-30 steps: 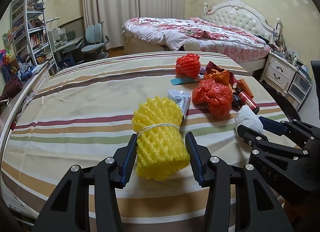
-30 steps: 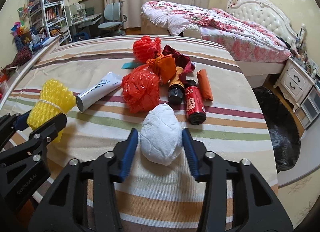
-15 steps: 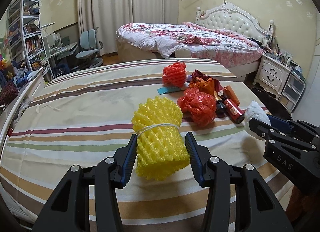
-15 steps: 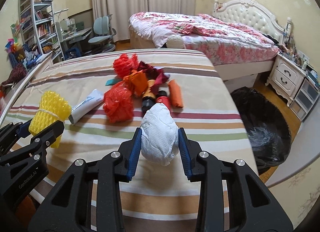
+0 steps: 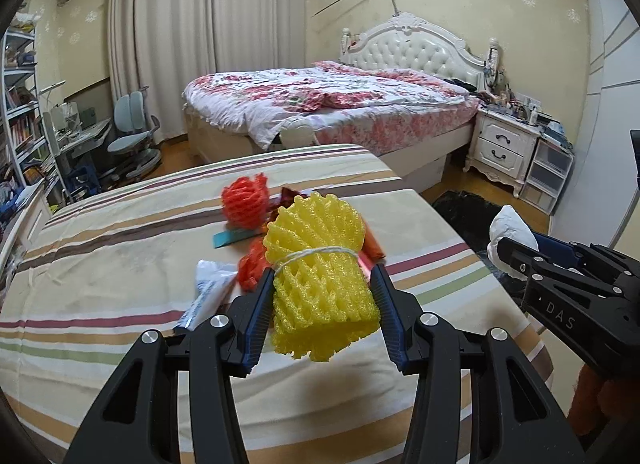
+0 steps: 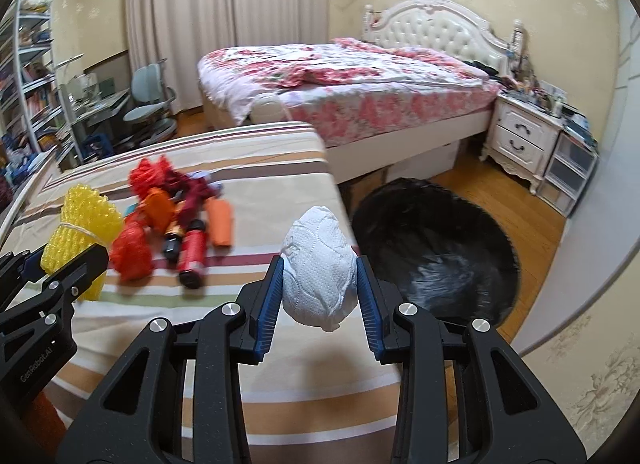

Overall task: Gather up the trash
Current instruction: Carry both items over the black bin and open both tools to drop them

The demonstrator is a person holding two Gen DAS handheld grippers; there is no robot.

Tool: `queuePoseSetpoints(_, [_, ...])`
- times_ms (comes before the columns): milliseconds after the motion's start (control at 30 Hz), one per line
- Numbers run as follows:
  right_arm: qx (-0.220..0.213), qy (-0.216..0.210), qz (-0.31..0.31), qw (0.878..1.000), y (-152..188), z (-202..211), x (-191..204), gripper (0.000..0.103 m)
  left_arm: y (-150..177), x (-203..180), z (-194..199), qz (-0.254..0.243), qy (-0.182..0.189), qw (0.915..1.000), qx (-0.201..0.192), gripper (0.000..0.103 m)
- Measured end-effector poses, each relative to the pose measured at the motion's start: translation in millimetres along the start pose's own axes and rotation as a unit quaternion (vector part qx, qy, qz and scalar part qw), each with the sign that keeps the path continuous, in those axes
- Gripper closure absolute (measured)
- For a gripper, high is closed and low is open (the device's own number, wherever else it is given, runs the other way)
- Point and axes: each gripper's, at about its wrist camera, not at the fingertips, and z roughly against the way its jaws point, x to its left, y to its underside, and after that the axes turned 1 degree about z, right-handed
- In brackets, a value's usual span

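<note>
Gripper first: our right gripper point(image 6: 319, 290) has its pads pressed on a wad of white tissue point(image 6: 319, 264), held clear of the striped desk point(image 6: 256, 159) near its right edge. Our left gripper point(image 5: 322, 306) pinches a yellow foam net roll point(image 5: 320, 276) tied with string, also lifted off the cloth.

We judge the step in hand to be the carry: both pieces are picked up and not yet dropped. Beside the desk on the wooden floor sits a black trash bag point(image 6: 436, 248) with its mouth spread wide. We see dark, crinkled plastic inside, but we cannot tell whether any rubbish lies in it.

The next move, as we read it, calls for bringing each gripper over the bag's mouth, well inside the rim, before letting go. The tissue is light and could drift or cling to a pad. The foam roll is bulky and springy and may bounce off the rim.

On the desk there remain an orange foam net point(image 5: 244, 203), a crumpled orange bag point(image 6: 132, 252), a red can point(image 6: 194, 252), a dark bottle point(image 6: 173, 238), a white tube point(image 5: 206, 292) and a teal strip point(image 5: 232, 238).
</note>
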Motion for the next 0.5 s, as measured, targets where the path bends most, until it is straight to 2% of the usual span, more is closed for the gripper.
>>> queuePoseSetpoints(267, [0.001,0.044,-0.042,0.998,-9,-22,-59,0.068,-21,-51,-42,-0.035,0.037,0.9987,0.007,0.055])
queuePoseSetpoints(500, [0.012,0.064,-0.070,0.995,-13,-46,-101,0.067,-33,-91,-82,-0.058,0.050,0.9967,0.025,0.055])
